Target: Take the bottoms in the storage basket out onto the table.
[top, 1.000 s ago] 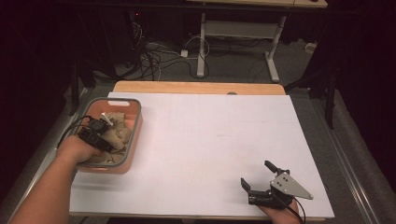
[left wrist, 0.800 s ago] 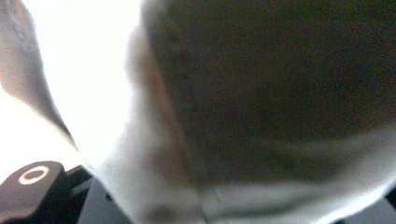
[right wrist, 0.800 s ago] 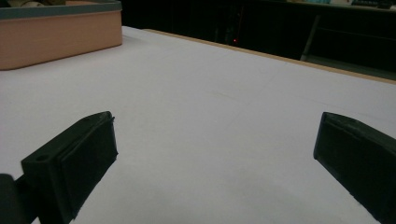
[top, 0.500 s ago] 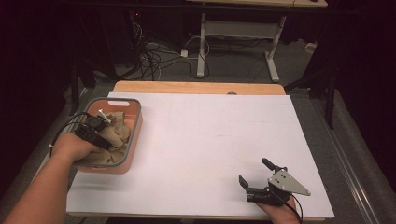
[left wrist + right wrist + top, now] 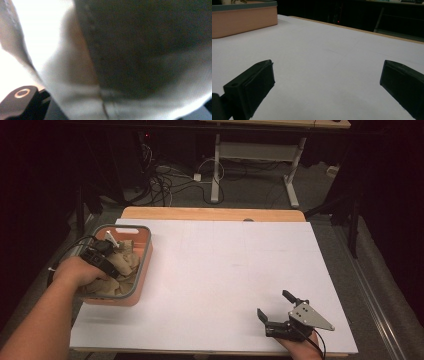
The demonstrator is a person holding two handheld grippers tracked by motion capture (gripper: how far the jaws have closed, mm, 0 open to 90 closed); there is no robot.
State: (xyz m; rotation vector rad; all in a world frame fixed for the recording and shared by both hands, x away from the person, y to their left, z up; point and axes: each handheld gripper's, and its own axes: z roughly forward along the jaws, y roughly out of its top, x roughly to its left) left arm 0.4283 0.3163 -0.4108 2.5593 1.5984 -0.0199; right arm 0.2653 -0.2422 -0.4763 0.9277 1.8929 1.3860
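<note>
Basically we've got soft, light beige cloth (image 5: 122, 262) in the bin (image 5: 145, 265): left gripper (image 5: 102, 257) jaws clamped on a fold, closing further; we'd grab bunched folds. Right gripper (image 5: 272, 312) jaws apart, nothing between them.

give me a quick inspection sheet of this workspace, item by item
surface: white tabletop, bare across its middle, wooden edge at the far side
job's things: beige cloth bunched in an orange bin with a grey rim, at the table's left
clutter: nothing seen
grippers: left tool down in the bin, jaws just closing, cloth pressed close to its camera; right tool resting near the front right edge, jaws wide apart, nothing between them
cables: black cable trailing from the left tool; tangled leads on the floor beyond the table
surroundings: dark room, white desk frame behind
</note>
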